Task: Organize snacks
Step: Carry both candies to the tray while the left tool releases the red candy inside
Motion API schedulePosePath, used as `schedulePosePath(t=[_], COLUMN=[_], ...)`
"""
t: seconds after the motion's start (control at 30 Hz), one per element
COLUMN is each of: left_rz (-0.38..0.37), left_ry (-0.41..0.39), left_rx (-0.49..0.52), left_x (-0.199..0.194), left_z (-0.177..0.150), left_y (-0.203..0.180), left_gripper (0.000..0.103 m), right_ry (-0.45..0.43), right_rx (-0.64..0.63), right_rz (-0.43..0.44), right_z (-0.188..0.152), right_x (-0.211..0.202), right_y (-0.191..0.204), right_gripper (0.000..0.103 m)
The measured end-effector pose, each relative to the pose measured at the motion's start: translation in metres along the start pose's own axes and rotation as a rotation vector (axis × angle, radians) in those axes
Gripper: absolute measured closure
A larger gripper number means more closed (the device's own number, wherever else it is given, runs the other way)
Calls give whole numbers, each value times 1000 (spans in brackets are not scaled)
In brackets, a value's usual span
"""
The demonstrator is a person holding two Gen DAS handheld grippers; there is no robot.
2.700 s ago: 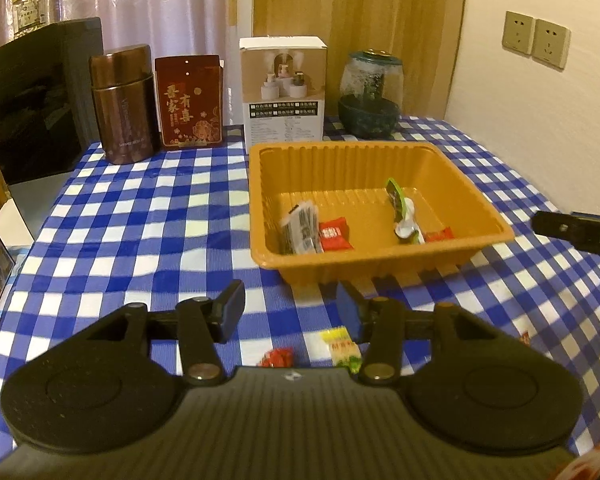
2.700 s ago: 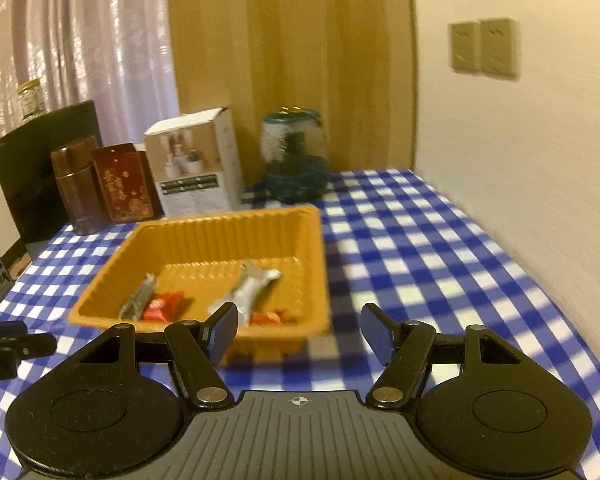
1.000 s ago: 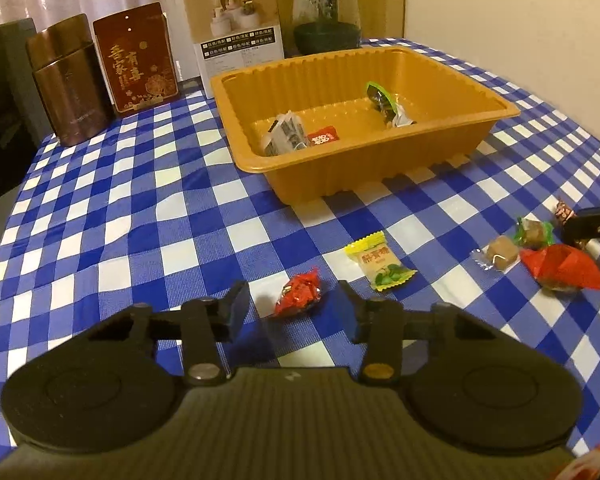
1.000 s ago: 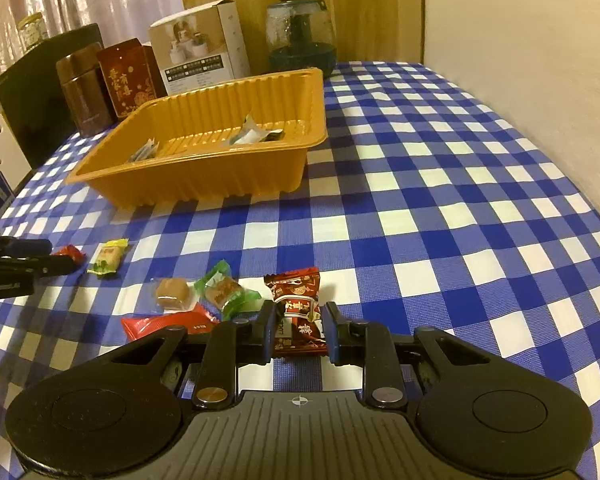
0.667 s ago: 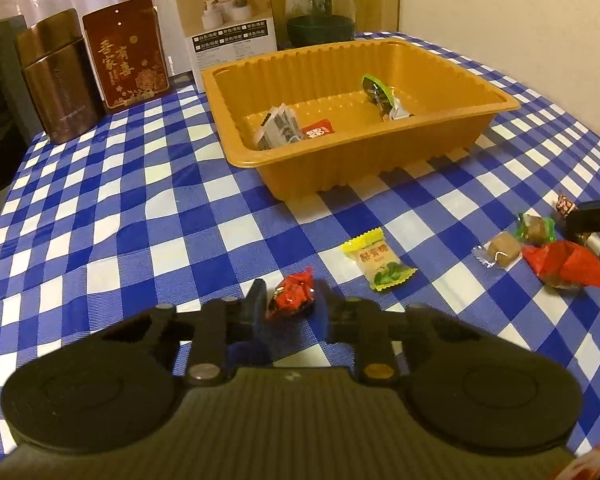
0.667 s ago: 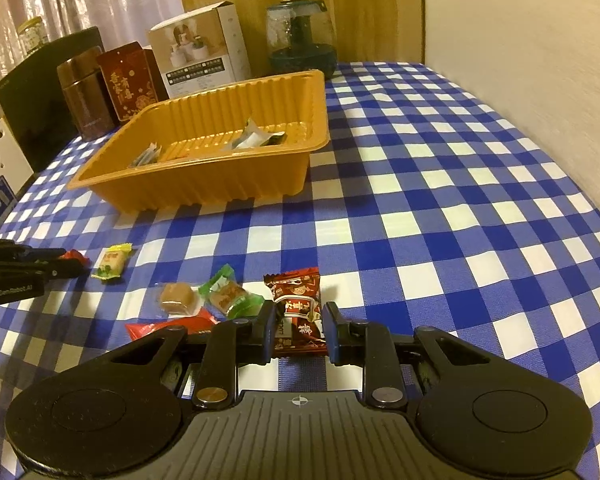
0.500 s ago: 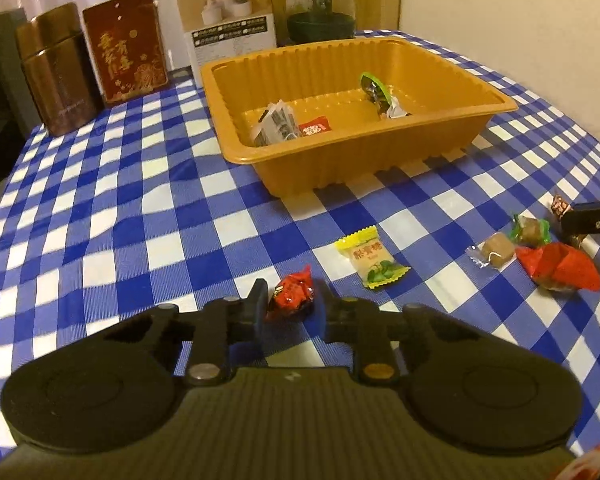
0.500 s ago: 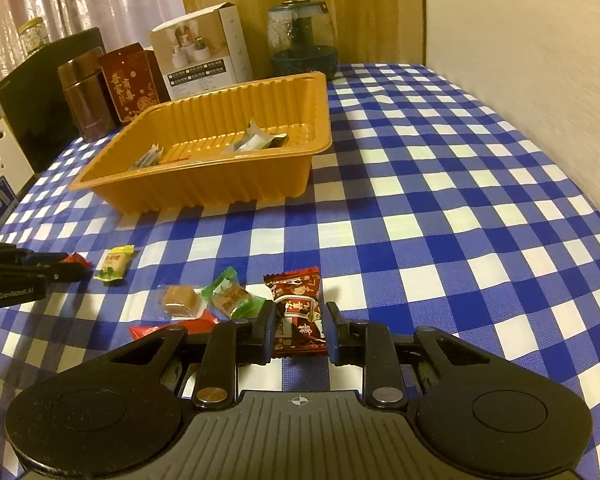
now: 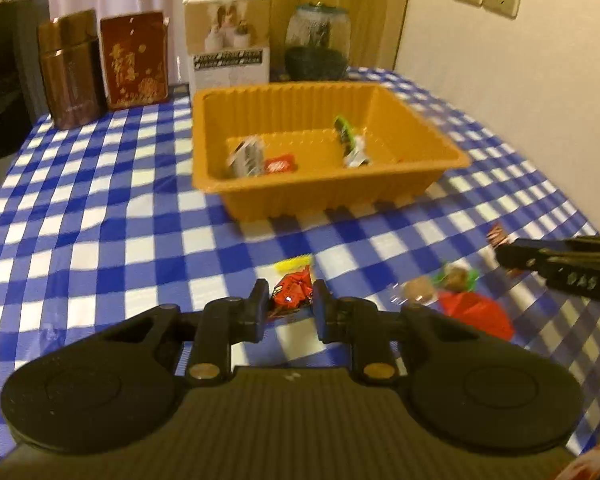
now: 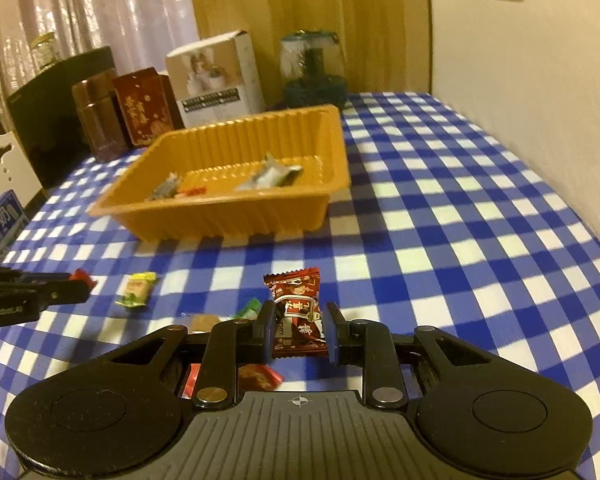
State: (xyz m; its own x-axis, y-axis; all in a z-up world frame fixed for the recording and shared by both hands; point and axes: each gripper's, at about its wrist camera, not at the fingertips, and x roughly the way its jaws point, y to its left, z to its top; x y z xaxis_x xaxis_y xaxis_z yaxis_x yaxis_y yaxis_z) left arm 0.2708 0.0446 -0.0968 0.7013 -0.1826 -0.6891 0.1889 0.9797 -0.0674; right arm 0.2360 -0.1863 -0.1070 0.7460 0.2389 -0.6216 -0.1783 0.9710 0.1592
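My left gripper (image 9: pixel 290 294) is shut on a small red wrapped candy (image 9: pixel 291 292), held just above the checked cloth. My right gripper (image 10: pixel 299 314) is shut on a dark red snack packet (image 10: pixel 298 304). An orange tray (image 9: pixel 452 158) stands ahead in both views (image 10: pixel 336 176) with several wrapped snacks inside. On the cloth lie a yellow-green candy (image 10: pixel 136 289), a brown candy (image 9: pixel 418 290), a green-wrapped candy (image 9: pixel 458 276) and a red packet (image 9: pixel 474 314). The right gripper's fingers (image 9: pixel 560 262) show at the right edge of the left wrist view; the left gripper's fingers (image 10: pixel 28 290) show at the left edge of the right wrist view.
At the table's back stand a brown canister (image 9: pixel 70 68), a red box (image 9: pixel 136 64), a white carton (image 9: pixel 228 40) and a glass jar (image 9: pixel 316 48). A black appliance (image 10: pixel 56 108) is at the left. A wall runs along the right side (image 9: pixel 520 80).
The left gripper's fingers closed on the red candy and lifted it off the cloth. The right gripper stayed shut on the dark red packet, raised slightly.
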Motion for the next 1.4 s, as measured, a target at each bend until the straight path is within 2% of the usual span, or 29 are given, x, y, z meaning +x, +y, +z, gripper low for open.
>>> schedulePosePath(t=[0.43,0.83,1.1,1.4], left_rz=[-29,-12,-11,-2], left_ry=[-77,-154,-181,-191], left_rx=[-49,-102,-127,-153], left_x=[-11,-5,7,29], left_z=[23,58,76,96], left_y=[-23,-12,-3,13], left_gripper=[82,82,82,82], right_ry=[-80,-161,-202,-192], right_rx=[-22,-6,9,39], right_rz=[29,44,54,68], right_z=[16,47,77,100], right_x=[-13,-10,8,41], right_y=[15,27,33,36], right_gripper=[77,78,77,77])
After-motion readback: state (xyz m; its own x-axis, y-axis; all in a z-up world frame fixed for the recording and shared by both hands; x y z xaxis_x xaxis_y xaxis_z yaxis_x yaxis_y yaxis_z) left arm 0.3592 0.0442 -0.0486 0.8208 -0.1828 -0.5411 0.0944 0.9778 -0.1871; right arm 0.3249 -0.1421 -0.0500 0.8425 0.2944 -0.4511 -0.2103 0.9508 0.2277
